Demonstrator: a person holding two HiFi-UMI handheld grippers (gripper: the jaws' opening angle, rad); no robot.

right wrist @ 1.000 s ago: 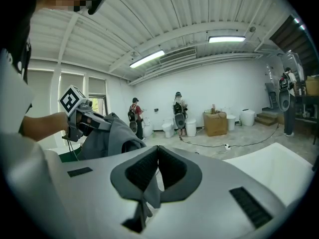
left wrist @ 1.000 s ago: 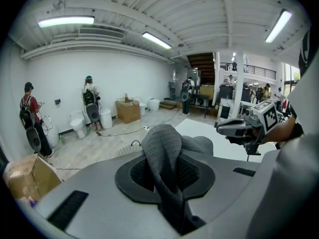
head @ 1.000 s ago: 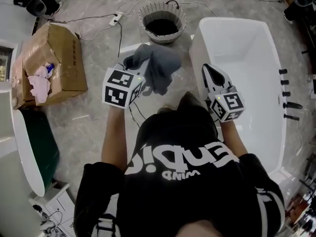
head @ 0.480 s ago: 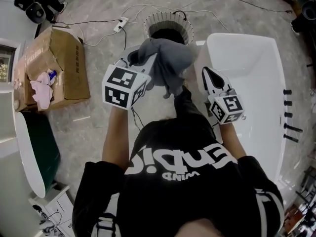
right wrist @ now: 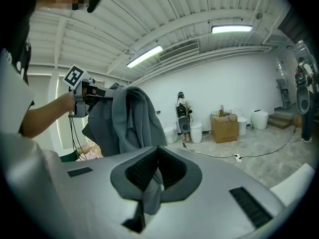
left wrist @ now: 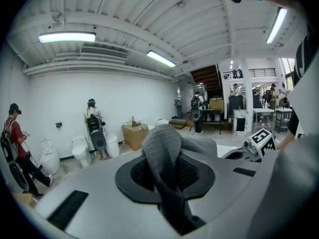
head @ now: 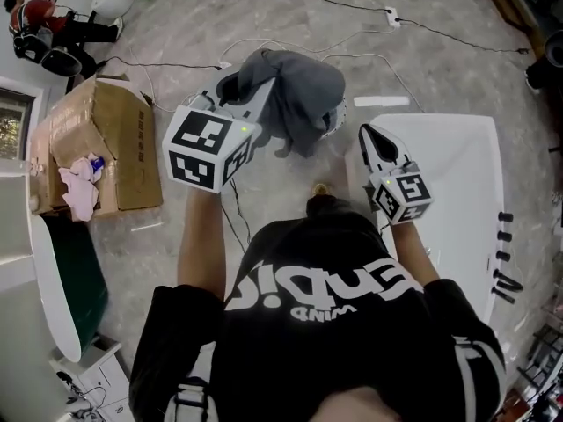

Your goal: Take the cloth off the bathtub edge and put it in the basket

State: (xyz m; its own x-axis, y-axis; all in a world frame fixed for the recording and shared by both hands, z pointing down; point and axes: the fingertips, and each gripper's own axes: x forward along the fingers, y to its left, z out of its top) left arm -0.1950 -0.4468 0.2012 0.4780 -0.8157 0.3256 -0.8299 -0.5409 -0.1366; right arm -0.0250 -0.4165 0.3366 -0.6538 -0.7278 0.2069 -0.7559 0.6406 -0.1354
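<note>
A grey cloth (head: 299, 95) hangs bunched from my left gripper (head: 264, 95), whose jaws are shut on a fold of it (left wrist: 162, 148). The cloth hovers over the ribbed round basket (head: 337, 118) and hides all of it but a sliver of rim. In the right gripper view the cloth (right wrist: 124, 118) dangles from the left gripper (right wrist: 89, 96) at upper left. My right gripper (head: 369, 134) stays just right of the cloth, over the near corner of the white bathtub (head: 422, 121). Its jaws (right wrist: 154, 168) are drawn together with nothing gripped. The right gripper (left wrist: 254, 143) shows at the right of the left gripper view.
On the floor at the left stands an open cardboard box (head: 97, 148) with a pink rag (head: 79, 187). Cables and a power strip (head: 393, 13) run across the marble floor beyond the basket. A second tub (head: 53, 271) lies at the lower left. People stand by the far wall (left wrist: 94, 128).
Both grippers have travelled forward, the left one also upward. The cloth, earlier short of the basket, now hangs over it and covers it. The bathtub has slid lower right in view.
</note>
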